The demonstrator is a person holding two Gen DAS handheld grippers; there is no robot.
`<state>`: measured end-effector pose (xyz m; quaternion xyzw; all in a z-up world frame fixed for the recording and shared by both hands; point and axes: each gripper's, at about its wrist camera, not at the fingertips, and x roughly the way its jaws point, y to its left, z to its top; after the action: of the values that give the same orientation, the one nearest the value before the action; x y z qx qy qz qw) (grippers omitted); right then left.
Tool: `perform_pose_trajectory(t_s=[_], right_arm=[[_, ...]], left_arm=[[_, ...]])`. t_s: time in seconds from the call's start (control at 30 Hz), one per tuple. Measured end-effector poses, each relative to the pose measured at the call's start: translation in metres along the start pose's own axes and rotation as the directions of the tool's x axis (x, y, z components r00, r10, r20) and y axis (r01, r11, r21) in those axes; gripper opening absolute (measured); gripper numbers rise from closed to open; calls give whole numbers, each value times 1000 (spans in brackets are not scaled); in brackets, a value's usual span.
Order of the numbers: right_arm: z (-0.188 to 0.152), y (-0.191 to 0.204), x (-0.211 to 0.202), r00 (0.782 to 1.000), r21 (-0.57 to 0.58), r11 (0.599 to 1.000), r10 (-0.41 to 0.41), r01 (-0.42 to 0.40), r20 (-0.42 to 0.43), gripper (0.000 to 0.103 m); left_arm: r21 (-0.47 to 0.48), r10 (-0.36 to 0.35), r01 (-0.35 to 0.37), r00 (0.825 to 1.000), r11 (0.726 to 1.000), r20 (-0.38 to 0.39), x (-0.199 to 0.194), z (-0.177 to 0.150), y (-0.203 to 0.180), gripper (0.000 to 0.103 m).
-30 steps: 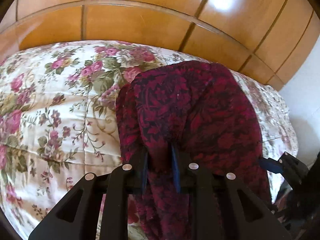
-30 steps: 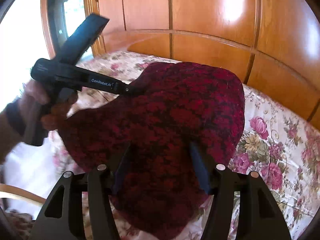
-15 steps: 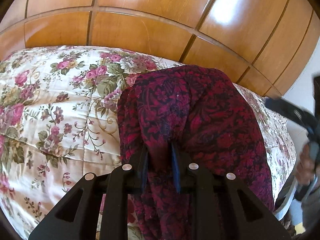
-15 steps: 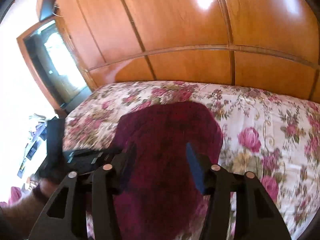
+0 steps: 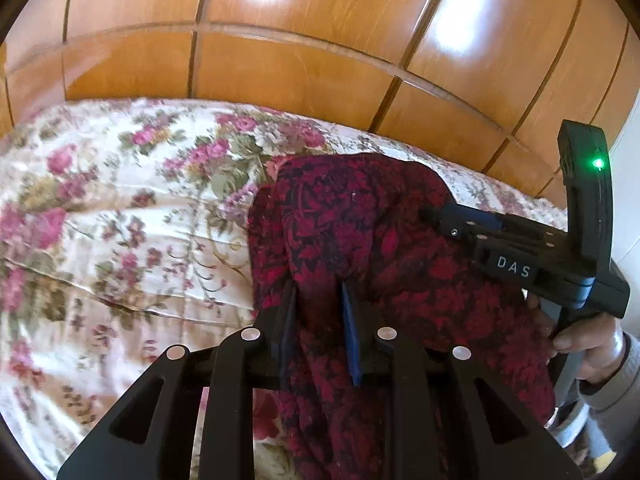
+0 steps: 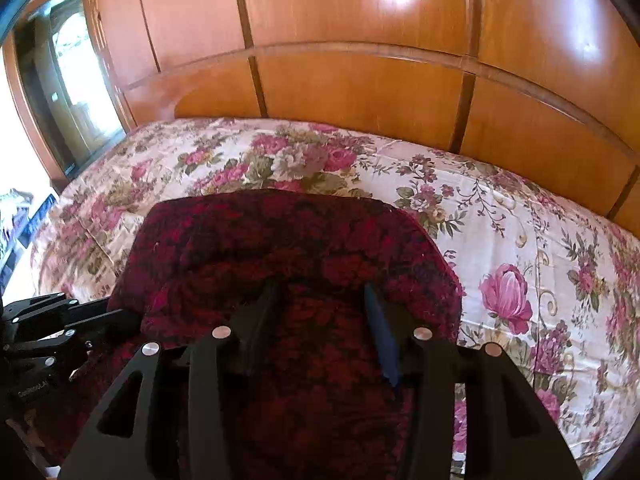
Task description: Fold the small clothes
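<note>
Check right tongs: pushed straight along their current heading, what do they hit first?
Most likely the red garment: it fills the gap between the right tongs and lies just beyond the tips. Past its far edge comes the floral bedspread. Depth is unclear, so contact may be near-immediate.

Floral bedspread (image 6: 500, 216) below wooden headboard (image 6: 360, 92).

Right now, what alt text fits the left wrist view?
The left hand-held gripper pinches a bunched fold of dark red patterned garment over a floral bedspread. The right hand-held gripper reaches in from the right; a wooden headboard stands behind.
</note>
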<state>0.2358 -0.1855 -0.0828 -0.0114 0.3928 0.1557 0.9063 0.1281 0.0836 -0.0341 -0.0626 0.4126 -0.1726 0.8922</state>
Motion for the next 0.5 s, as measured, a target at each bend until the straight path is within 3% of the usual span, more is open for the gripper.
perform_pose_trajectory(t_s=[0.07, 0.1, 0.17, 0.2, 0.4, 0.5], right_arm=[[0, -2, -5, 1000, 17, 1000, -1, 1, 18, 54], [0, -4, -8, 1000, 31, 1000, -1, 0, 28, 65], [0, -10, -15, 999, 63, 998, 22, -25, 43, 84], [-1, -13, -18, 998, 77, 996, 41, -45, 51, 88], [-17, -33, -39, 984, 159, 972, 167, -175, 66, 101], [-32, -50, -43, 961, 230, 933, 273, -277, 52, 101]], left_arm=[[30, 52, -52, 999, 998, 13, -6, 0, -8, 20], [44, 79, -80, 997, 996, 21, -8, 0, -11, 20], [69, 141, -143, 989, 987, 37, -12, -2, -16, 31], [76, 151, -154, 988, 985, 44, -14, -3, -18, 31], [83, 175, -179, 983, 980, 48, -14, -4, -18, 32], [72, 196, -199, 979, 977, 51, -14, -6, -16, 43]])
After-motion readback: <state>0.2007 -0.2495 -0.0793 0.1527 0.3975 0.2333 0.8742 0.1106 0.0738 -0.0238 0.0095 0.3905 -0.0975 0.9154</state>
